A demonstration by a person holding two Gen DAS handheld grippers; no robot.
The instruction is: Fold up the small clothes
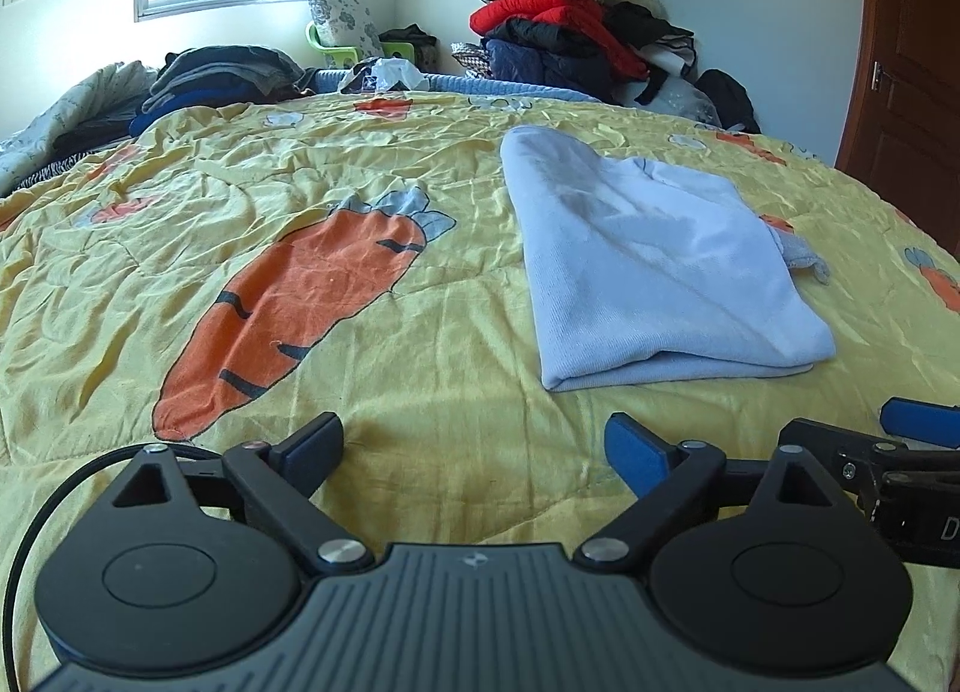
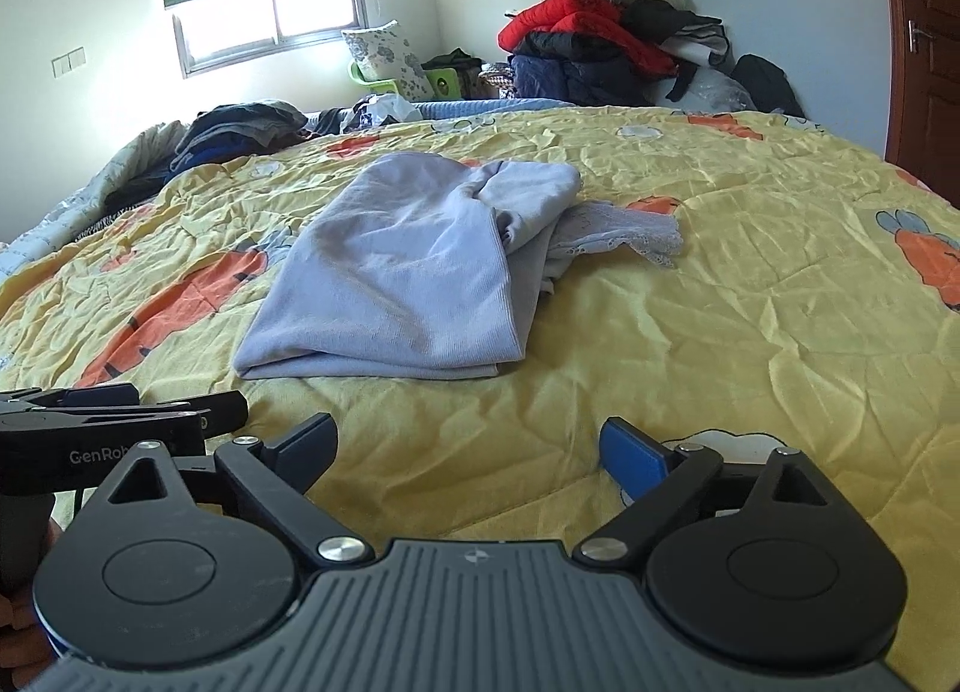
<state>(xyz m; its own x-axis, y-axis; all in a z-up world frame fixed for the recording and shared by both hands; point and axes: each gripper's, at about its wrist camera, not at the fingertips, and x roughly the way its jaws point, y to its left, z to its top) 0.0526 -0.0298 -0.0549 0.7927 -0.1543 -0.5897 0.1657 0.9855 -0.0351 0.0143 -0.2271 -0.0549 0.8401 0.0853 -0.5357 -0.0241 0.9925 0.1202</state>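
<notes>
**Folded blue garment lies free on the carrot quilt, both grippers spread wide**

The pale blue garment [image 2: 396, 278] lies folded on the yellow carrot-print quilt [image 2: 750, 302], its long axis running from the near edge away toward the window [image 2: 270, 26]. Its thick folded end faces the grippers; a crumpled lace-edged part spills out on its right side. The left gripper [image 1: 474, 446] and right gripper [image 2: 468, 446] hover side by side near that folded end, tilted gently down toward the quilt. Both sets of jaws stand wide apart, nothing between them, clear of the garment.
</notes>
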